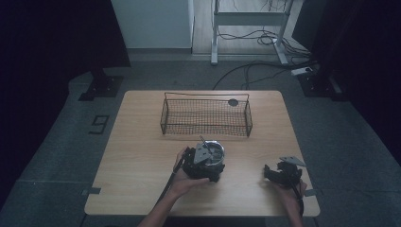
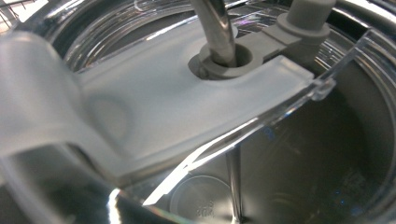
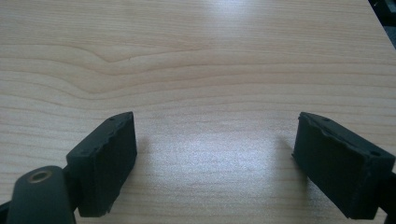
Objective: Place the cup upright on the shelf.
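Near edge: right hand (image 1: 289, 191) resting low on the counter (image 1: 142, 156), right claw (image 1: 274, 174) spread wide, nothing between its jaws. Left hand (image 1: 182, 182) wrapped round the left claw (image 1: 208, 163), pressed against a clear lidded cup (image 1: 215, 153) with a metal straw (image 2: 217, 28); jaw state impossible to tell. Farther back, wire basket (image 1: 206, 117).
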